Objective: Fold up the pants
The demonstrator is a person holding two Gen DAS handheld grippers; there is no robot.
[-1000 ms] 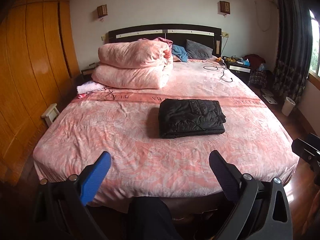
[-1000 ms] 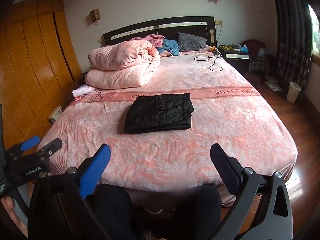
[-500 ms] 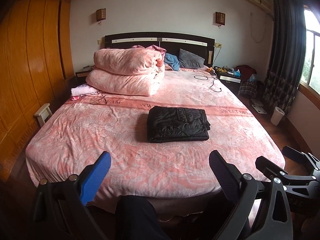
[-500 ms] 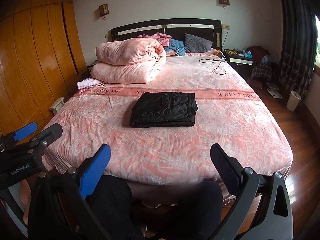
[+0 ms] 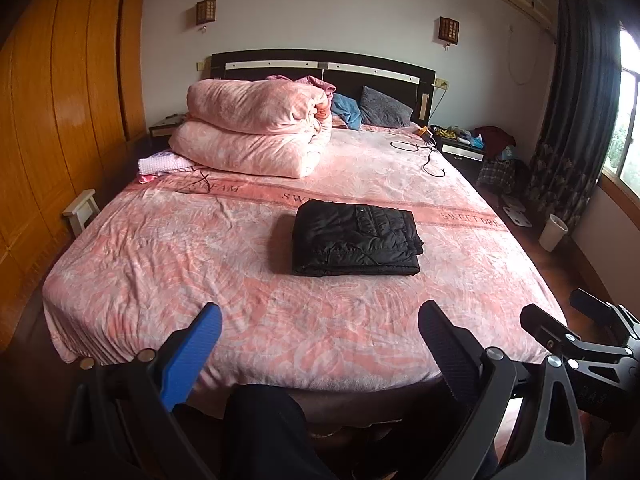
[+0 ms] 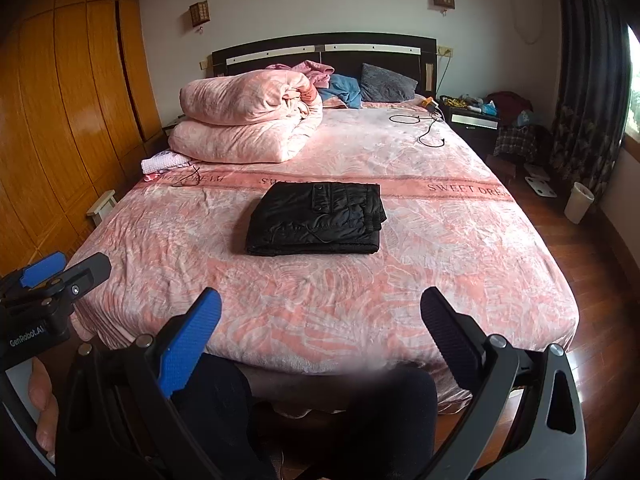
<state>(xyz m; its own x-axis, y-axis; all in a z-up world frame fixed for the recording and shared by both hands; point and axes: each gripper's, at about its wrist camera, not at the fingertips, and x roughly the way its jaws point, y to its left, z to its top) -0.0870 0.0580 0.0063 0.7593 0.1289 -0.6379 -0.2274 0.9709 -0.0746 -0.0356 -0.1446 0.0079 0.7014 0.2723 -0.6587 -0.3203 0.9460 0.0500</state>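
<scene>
Filling both views, the pink bed [image 5: 160, 264] is carrying the black pants [image 5: 354, 238], folded and lying near its middle. Well apart from them, left gripper [image 5: 318, 344] and right gripper [image 6: 320, 330] are hanging wide open, empty, at its foot edge.

Ahead of both open jaws the bed [image 5: 248, 280] lies bare up to the pants [image 5: 354, 238]. Beyond them, the quilt [image 5: 256, 128] blocks far left; a cable [image 5: 428, 154] trails far right.
</scene>
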